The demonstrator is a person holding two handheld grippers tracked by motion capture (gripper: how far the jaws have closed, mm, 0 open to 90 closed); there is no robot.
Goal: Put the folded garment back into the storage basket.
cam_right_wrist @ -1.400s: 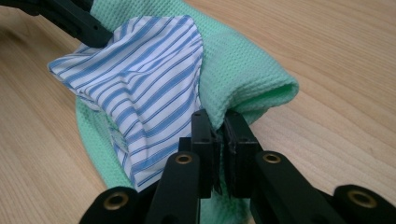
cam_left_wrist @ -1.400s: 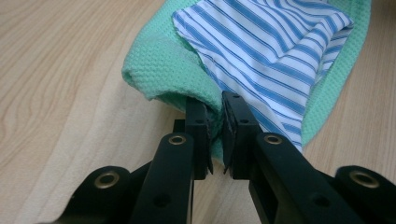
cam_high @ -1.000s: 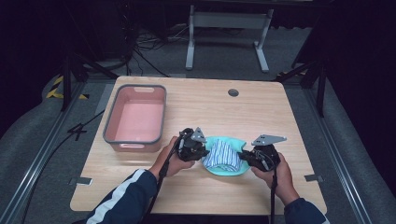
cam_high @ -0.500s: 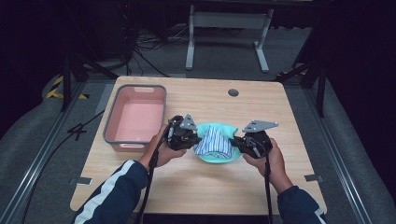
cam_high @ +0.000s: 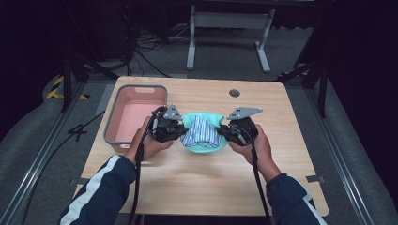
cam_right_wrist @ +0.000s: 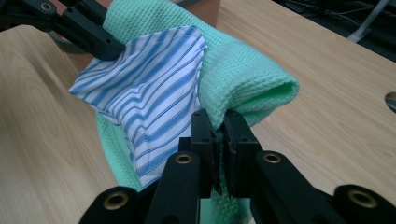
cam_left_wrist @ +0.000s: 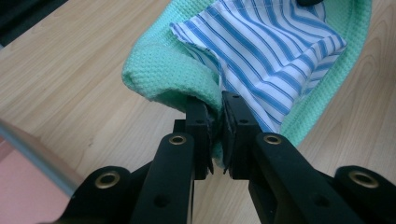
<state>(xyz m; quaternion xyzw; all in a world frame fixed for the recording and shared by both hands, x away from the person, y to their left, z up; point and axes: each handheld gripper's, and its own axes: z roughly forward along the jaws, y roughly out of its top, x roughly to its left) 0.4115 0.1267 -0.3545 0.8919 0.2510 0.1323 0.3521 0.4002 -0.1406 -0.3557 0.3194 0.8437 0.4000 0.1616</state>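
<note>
On the light wooden table [cam_high: 202,183], a pink rectangular plastic tub with a grey rim [cam_high: 134,117] sits at about 10 o'clock from the cloth bundle, its near corner hidden behind the left hand. Near the table's centre the mint-green waffle-weave cloth [cam_high: 202,146] sags like a hammock, cradling a blue-and-white striped fabric piece [cam_high: 201,132] whose lower part is tucked out of sight. The left gripper [cam_left_wrist: 214,122] at 9 o'clock and the right gripper [cam_right_wrist: 216,135] at 3 o'clock are each clamped tight on a folded green edge.
</note>
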